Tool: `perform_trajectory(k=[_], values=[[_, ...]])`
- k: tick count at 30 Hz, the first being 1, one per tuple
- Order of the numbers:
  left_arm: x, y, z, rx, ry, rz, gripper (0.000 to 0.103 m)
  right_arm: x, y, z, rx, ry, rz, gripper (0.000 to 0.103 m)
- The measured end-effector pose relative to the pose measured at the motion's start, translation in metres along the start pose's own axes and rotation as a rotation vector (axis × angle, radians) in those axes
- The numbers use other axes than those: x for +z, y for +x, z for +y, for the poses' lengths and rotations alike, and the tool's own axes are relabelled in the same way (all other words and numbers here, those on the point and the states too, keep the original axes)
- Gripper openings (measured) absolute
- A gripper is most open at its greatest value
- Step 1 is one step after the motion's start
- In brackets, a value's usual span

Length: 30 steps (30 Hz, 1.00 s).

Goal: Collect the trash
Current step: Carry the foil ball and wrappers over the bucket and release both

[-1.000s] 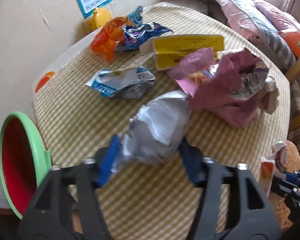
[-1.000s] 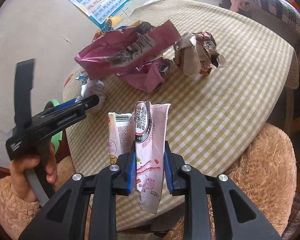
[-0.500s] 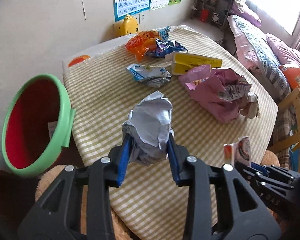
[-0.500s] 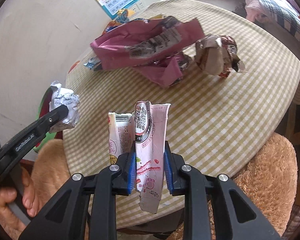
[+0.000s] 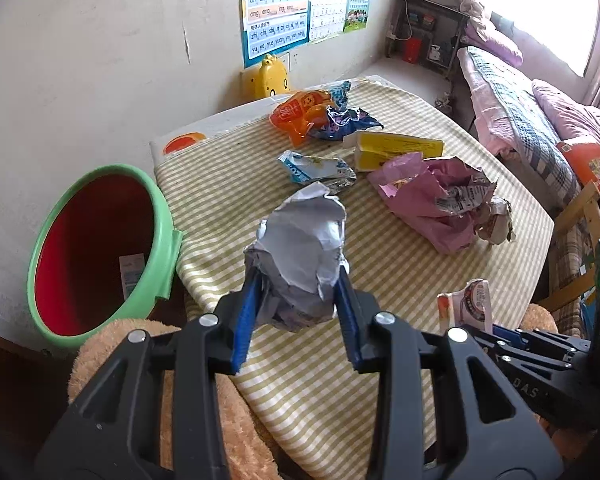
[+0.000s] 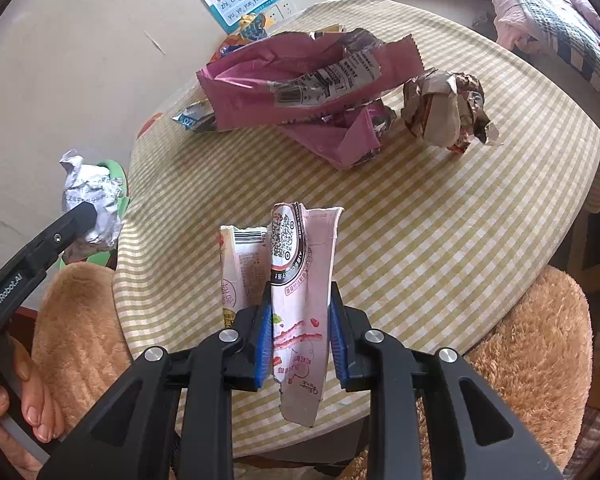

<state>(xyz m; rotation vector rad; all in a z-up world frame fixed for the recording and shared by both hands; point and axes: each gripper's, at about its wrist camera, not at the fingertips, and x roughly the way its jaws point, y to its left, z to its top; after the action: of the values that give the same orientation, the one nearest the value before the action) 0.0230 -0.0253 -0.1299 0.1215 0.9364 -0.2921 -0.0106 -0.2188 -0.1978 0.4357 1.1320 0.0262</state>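
Note:
My left gripper (image 5: 296, 300) is shut on a crumpled silver-white wrapper (image 5: 300, 256), held above the near edge of the checked table (image 5: 228, 188); the wrapper also shows in the right wrist view (image 6: 90, 204). A green bin with a red inside (image 5: 96, 248) stands to its left, beside the table. My right gripper (image 6: 300, 320) is shut on a flattened pink-and-white carton (image 6: 300, 276), held over the table's near edge; it also shows in the left wrist view (image 5: 466, 306). A pink bag (image 6: 300, 80) and a brown crumpled wrapper (image 6: 444, 112) lie on the table.
An orange snack bag (image 5: 300, 114), a blue wrapper (image 5: 344, 122), a yellow box (image 5: 396, 148) and a white-blue pouch (image 5: 318, 168) lie at the table's far side. A brown plush seat (image 6: 532, 344) sits under the near edge. A bed (image 5: 520, 108) is at the right.
My left gripper has lifted the silver wrapper off the table and drawn back toward the near edge, closer to the green bin. The right gripper holds its carton still.

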Motion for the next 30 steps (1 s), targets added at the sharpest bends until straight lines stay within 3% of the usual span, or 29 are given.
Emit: perform_trajectory(k=[30], values=[[-0.0036, 0.0012, 0.0072, -0.024, -0.024, 0.017, 0.037, 0.0003, 0.0033, -0.0024, -0.011, 0.021, 0.019, 0.023]])
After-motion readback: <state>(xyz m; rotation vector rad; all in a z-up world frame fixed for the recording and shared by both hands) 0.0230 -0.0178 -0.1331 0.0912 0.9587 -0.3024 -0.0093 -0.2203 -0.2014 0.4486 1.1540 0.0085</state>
